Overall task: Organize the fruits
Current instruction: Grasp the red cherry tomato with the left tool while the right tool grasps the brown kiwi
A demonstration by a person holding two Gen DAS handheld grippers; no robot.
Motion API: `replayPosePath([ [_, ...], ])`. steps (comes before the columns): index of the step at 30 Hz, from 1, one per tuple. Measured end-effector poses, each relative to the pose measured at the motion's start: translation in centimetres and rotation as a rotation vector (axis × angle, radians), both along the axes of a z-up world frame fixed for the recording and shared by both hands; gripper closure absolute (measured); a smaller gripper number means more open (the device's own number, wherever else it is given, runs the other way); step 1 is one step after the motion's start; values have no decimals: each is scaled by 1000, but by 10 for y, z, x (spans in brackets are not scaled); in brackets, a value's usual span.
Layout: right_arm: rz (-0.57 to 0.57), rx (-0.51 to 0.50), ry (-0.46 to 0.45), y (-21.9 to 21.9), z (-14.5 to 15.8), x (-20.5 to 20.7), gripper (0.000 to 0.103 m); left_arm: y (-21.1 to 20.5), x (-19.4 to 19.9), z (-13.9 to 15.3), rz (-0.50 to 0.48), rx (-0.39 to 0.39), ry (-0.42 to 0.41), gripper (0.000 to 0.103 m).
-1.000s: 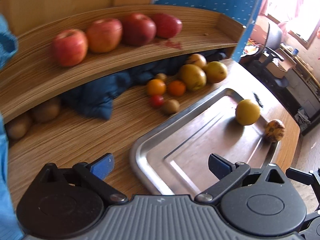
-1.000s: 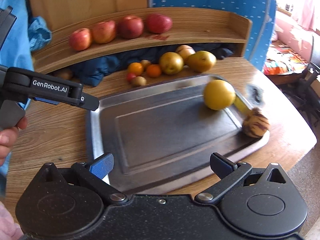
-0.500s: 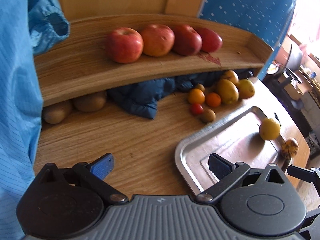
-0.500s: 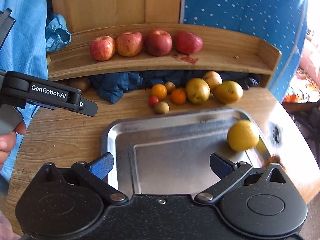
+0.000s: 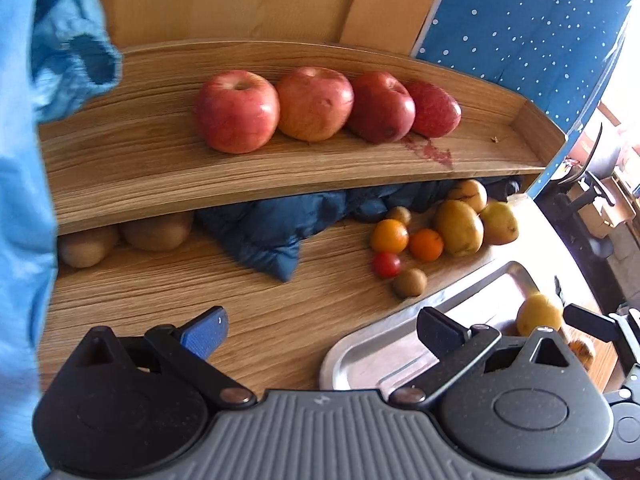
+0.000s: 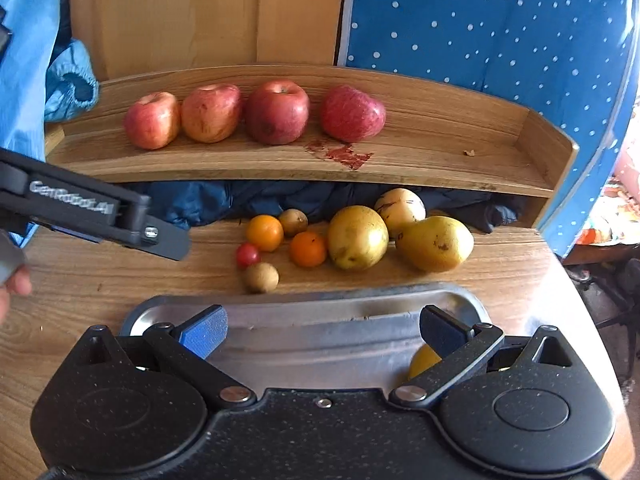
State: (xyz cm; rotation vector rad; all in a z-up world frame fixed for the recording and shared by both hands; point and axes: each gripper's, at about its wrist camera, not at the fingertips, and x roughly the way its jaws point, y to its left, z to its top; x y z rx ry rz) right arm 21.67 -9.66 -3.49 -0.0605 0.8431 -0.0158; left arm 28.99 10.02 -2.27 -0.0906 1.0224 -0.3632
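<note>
**Both grippers open over the table, fruit sorted in part**

On the far left we see a blue sleeve point(image 5: 24, 200) hanging beside the shelf point(image 6: 420, 160). Our left gripper point(image 5: 320, 328) hovers over the wooden table point(image 5: 160, 292), jaws spread wide and holding nothing; in the right wrist view it shows as a black bar point(image 6: 92, 212) at the left edge. Two brown fruits point(image 5: 156, 232) lie under the shelf at the left. Four apples point(image 6: 276, 116) sit in a row on the shelf, the first three touching, with a red stain point(image 6: 344, 154) near the rightmost. Below, a dark blue cloth point(image 5: 272, 228) is bunched under the shelf. Right of it lies a cluster: two oranges point(image 6: 264, 232), a small red fruit point(image 6: 247, 255), a small brown fruit point(image 6: 262, 277), then three larger yellow-green fruits point(image 6: 358, 238) (one is pear-shaped). Our right gripper point(image 6: 322, 330) is also wide open and empty, above the metal tray point(image 6: 320, 312). A yellow fruit point(image 5: 538, 314) rests at the tray's right end.
</note>
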Motion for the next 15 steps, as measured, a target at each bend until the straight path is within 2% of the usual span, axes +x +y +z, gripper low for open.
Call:
replayPosePath([
  [5,68,31,17,-2,-14,16,8,-29,22,-9,6,-28,23,1],
  [11,135,36,6,6,-28,36,20,-53,50,-26,43,-36,75,1],
  [15,159,38,10,11,-35,47,35,-58,62,-35,60,-57,119,14],
])
